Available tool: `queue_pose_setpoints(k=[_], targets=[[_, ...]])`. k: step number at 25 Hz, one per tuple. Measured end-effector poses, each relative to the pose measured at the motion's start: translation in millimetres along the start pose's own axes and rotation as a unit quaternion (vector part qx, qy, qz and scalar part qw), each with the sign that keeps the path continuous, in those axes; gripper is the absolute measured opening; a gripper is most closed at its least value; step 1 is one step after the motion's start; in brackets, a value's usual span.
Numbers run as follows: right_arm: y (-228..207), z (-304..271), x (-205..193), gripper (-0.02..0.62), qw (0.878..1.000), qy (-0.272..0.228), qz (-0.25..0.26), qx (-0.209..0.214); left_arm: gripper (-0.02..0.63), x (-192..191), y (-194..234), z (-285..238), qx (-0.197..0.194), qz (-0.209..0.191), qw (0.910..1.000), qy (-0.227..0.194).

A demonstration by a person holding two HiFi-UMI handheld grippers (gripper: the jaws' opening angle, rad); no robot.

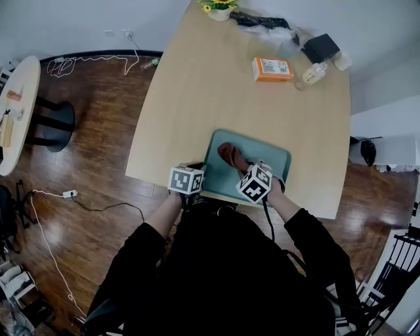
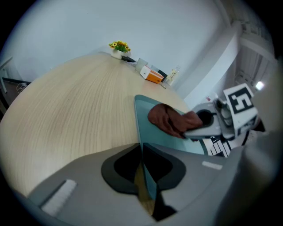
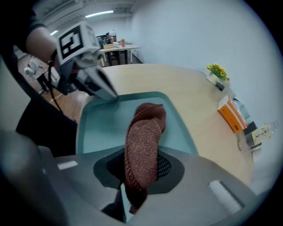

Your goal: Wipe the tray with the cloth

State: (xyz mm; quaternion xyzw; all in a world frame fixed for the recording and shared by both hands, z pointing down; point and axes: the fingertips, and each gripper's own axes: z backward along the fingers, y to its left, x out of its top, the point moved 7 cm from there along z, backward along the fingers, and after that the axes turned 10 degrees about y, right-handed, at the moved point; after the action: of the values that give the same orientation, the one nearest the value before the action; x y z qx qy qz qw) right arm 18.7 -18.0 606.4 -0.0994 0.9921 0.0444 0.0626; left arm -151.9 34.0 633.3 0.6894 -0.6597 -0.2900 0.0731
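Observation:
A teal tray lies near the front edge of the wooden table. My right gripper is shut on a brown cloth, whose free end rests on the tray's floor. In the head view the cloth lies on the tray's left half, just ahead of the right gripper. My left gripper is shut on the tray's near left rim; in the head view it sits at that corner. From the left gripper view the cloth and the right gripper's fingers show over the tray.
At the table's far end stand an orange box, a small bottle, a black box, a flower pot and a black cable device. A round side table and floor cables lie to the left.

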Motion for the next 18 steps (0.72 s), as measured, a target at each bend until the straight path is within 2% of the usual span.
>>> queue_pose_setpoints(k=[4,6,8,11,13,16,18], targets=[[79.4,6.7,-6.9,0.076,0.996,-0.009,0.061,0.068,0.006,0.4,-1.2,0.1,0.002,0.000,1.0000,-0.002],[101.0,8.4,-7.3,0.074,0.993,-0.014,0.087,0.080,0.006,1.0,-1.3,-0.3,0.003,-0.001,1.0000,-0.002],[104.9,7.0,-5.7,0.075,0.992,-0.015,0.097,0.082,0.005,1.4,-1.9,-1.1,0.005,-0.005,1.0000,0.000],[98.0,4.3,-3.0,0.077,0.991,-0.012,0.094,0.092,0.005,0.8,-4.1,-1.7,0.006,-0.008,0.9999,-0.002],[85.5,2.2,1.2,0.077,0.991,-0.014,0.107,0.084,0.004,1.1,-4.7,-1.7,0.003,-0.007,1.0000,-0.005],[33.0,-8.4,16.1,0.077,0.993,-0.010,0.113,0.033,0.005,1.4,-3.7,-1.8,-0.002,-0.005,1.0000,-0.008],[-20.0,-15.2,30.7,0.077,0.997,0.003,0.076,-0.002,0.005,2.3,-3.9,-2.3,-0.005,-0.005,0.9999,-0.010]])
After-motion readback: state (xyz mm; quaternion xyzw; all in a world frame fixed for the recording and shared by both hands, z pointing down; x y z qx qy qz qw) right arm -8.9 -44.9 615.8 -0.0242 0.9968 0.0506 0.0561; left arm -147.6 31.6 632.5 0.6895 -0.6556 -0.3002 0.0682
